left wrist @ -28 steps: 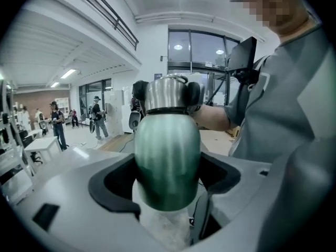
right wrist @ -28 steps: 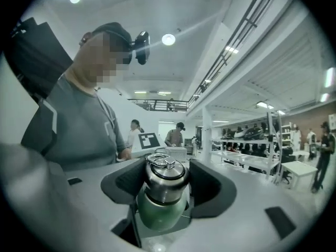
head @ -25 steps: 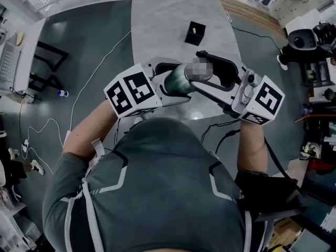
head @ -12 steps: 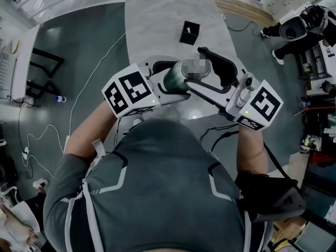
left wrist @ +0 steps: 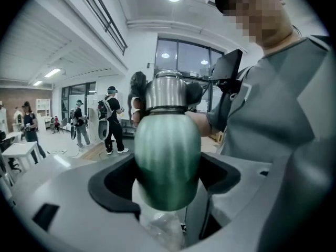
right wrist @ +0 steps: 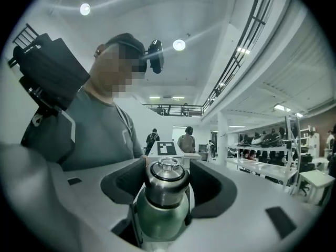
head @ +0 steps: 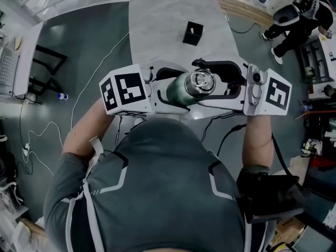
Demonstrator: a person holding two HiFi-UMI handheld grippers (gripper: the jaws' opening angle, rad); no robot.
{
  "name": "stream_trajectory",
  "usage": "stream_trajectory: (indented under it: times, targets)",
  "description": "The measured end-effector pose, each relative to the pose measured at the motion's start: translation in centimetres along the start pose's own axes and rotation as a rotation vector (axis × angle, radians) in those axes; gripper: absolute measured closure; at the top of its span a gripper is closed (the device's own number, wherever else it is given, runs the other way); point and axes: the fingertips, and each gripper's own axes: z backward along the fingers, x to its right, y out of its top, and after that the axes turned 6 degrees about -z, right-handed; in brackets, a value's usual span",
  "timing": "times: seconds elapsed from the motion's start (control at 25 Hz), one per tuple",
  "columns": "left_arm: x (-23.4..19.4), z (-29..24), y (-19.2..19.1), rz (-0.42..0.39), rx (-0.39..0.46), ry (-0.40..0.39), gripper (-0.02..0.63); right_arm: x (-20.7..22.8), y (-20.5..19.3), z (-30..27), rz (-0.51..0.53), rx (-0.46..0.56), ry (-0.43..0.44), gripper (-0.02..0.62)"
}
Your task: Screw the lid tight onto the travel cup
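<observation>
Looking steeply down on a pale marbled counter running away over dark floor, with a white cable trailing past its left edge. Above its near edge, off the surface and close to the chest: the left gripper, spread wide and clamped on the green body of the travel cup, with pads on both flanks near the base. Opposite it, the right gripper, closed narrower on the steel lid, with a dark pad snug on either side. Held tilted, lid end toward the right gripper. Looks seated on the neck down to a dark seam; cannot judge from here whether fully tight. Probably mid-tightening. To do it well: lock the body dead still in the left, roll the right about the cup's own long line, keep both in one line to avoid crossing the thread, and squeeze firmly against slip on smooth metal. Re-grip at the end of wrist travel; stop at firm resistance. No trouble expected from the small black box, well apart toward the counter's far right edge.
</observation>
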Motion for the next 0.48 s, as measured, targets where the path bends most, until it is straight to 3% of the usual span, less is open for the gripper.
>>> stream_trajectory:
  times: [0.2, 0.4, 0.48]
  targets:
    - [-1.2, -0.4, -1.0, 0.019, -0.052, 0.101, 0.233, 1.2, 0.2, 0.0, 0.007, 0.040, -0.113, 0.319]
    - [-5.1, -0.9, -3.7, 0.036, -0.203, 0.346, 0.233, 5.8, -2.3, 1.1, -0.128, -0.008, -0.473, 0.319]
    - [-5.8, -1.0, -4.4, 0.035, -0.235, 0.383, 0.233, 6.7, -3.0, 1.4, -0.188, -0.008, -0.578, 0.319]
